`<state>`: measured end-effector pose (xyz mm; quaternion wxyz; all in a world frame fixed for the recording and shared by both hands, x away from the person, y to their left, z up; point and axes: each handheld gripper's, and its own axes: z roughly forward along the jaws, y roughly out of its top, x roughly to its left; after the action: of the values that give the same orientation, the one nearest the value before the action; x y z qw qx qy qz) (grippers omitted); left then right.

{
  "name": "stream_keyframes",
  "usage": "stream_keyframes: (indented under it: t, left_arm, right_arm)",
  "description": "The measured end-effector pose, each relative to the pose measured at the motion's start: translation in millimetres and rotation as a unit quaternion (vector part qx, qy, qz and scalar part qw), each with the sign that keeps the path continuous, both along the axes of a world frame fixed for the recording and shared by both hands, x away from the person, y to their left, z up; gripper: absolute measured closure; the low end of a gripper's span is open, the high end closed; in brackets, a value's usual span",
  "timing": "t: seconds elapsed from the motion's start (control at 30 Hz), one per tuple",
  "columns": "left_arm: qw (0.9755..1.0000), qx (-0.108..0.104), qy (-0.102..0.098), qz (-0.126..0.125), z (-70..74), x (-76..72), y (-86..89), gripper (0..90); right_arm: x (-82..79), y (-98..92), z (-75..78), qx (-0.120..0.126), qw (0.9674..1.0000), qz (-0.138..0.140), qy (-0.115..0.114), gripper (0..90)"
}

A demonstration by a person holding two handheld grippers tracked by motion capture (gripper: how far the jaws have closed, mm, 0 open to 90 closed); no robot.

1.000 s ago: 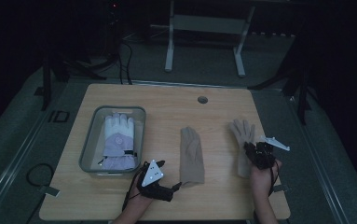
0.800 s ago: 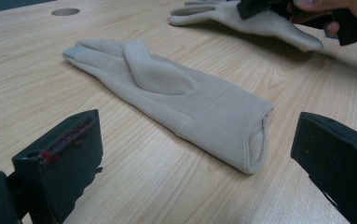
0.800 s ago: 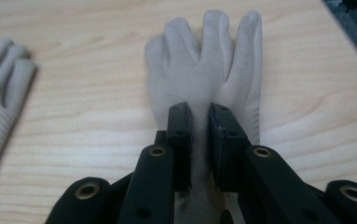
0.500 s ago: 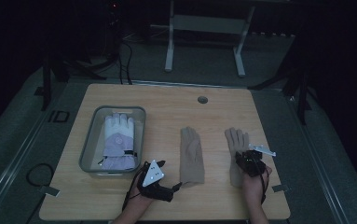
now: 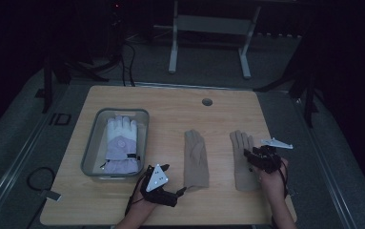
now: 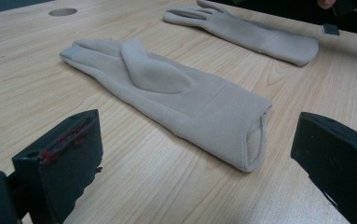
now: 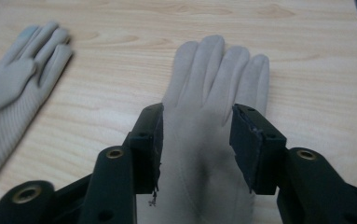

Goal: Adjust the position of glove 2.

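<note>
Opening right gripper point(image 7: 197, 140) (jaws just parting), over beige glove point(image 7: 213, 79)

Two gloves point(image 5: 196, 159) point(image 5: 243, 160) lie side by side right of the bin point(image 5: 90, 151) holding a third point(image 5: 121, 145)

The high view is dim with black surroundings, while both gripper views are evenly lit, soft-shadowed and slightly blurred

Toward your table's point(image 5: 170, 102) left edge sits a clear bin point(image 5: 91, 151) holding a white-and-lavender padded glove point(image 5: 119, 145). Near the far edge there's a round cable hole point(image 5: 207, 101) in the wood.
</note>
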<state>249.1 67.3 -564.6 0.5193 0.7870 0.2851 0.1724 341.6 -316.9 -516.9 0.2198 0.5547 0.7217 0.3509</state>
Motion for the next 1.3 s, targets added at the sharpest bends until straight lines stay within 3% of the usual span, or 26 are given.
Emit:
stream_keyframes:
  t: [0.13, 0.27, 0.57, 0.73, 0.83, 1.0, 1.2, 1.3]
  left_arm:
    - [1.0, 0.0, 0.001, -0.001, 0.0, 0.3, -0.1, 2.2]
    - [1.0, -0.002, 0.002, 0.0, 0.0, 0.2, 0.6, 2.2]
    - [1.0, -0.002, 0.003, 0.0, 0.0, 0.2, 0.3, 2.2]
    - [1.0, -0.003, 0.003, -0.001, 0.0, 0.3, 0.5, 2.2]
    - [1.0, -0.002, 0.004, -0.001, 0.0, 0.4, 0.2, 2.2]
    - [1.0, -0.001, 0.002, -0.002, 0.0, 0.2, -0.1, 2.2]
    - [1.0, 0.0, 0.004, -0.002, 0.0, 0.4, -0.3, 2.2]
    - [1.0, -0.001, 0.004, -0.001, 0.0, 0.3, -0.1, 2.2]
  right_arm:
    - [3.8, -10.1, 0.8, -0.017, 0.9987, 0.047, -0.002, 54.4]
    - [4.8, -22.2, -1.2, -0.011, 0.9967, 0.08, 0.01, 56.0]
    - [2.5, -24.6, -13.8, -0.014, 0.9931, 0.116, 0.009, 56.4]
    - [7.8, -24.2, -25.8, -0.015, 0.9931, 0.116, 0.011, 57.4]
    - [7.8, -25.6, -34.3, -0.003, 0.9925, 0.121, 0.018, 56.4]
    - [4.4, -23.7, -37.3, -0.008, 0.9931, 0.117, 0.004, 60.7]
    - [1.4, -21.4, -37.9, 0.004, 0.9952, 0.098, 0.001, 80.9]
    - [-0.4, -16.3, -35.8, -0.003, 0.9967, 0.08, 0.004, 84.5]
